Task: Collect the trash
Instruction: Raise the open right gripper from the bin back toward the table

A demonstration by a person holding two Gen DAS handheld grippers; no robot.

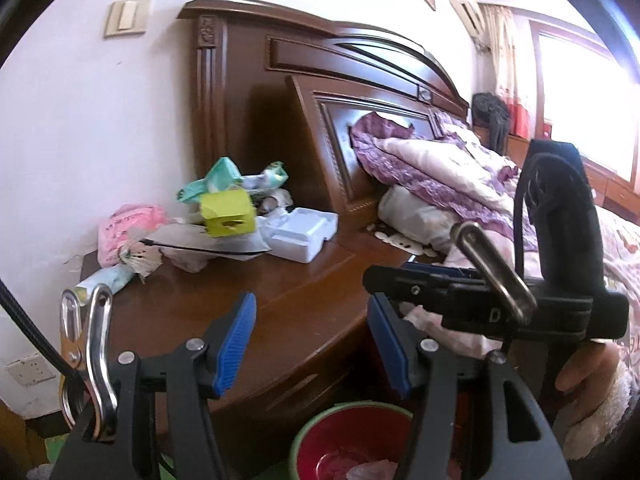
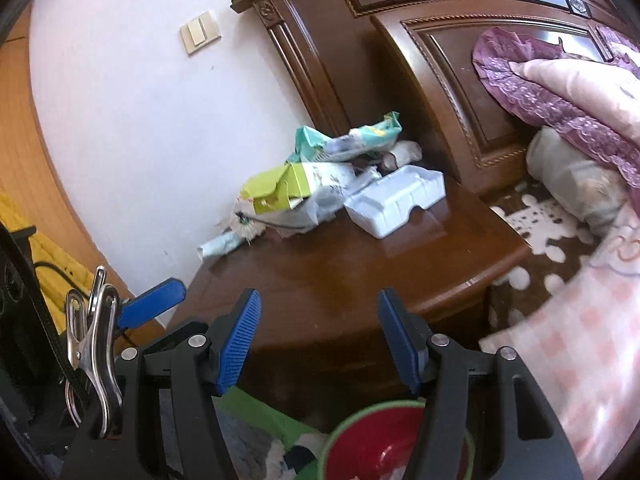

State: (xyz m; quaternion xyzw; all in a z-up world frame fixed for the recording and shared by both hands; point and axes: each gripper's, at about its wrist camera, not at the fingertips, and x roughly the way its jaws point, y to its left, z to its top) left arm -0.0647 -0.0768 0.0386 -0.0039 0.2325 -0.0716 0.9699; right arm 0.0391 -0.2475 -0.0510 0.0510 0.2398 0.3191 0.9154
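Your right gripper (image 2: pixel 318 340): blue ribbed pads held apart, nothing between them, raised before the nightstand's front edge.
Nightstand: the dark brown polished wooden bedside cabinet (image 2: pixel 360 272) lies ahead of you, trash heaped at its back by the wall.
Trash: a white moulded foam tray (image 2: pixel 394 202), a yellow-green torn carton (image 2: pixel 280 192) and a crumpled teal-and-white plastic wrapper (image 2: pixel 348 138), all touching.
Bin: a red bucket with a green rim (image 2: pixel 372 444) sits below your pads.
Bedding: a pink checked quilt (image 2: pixel 580 360) at your right.
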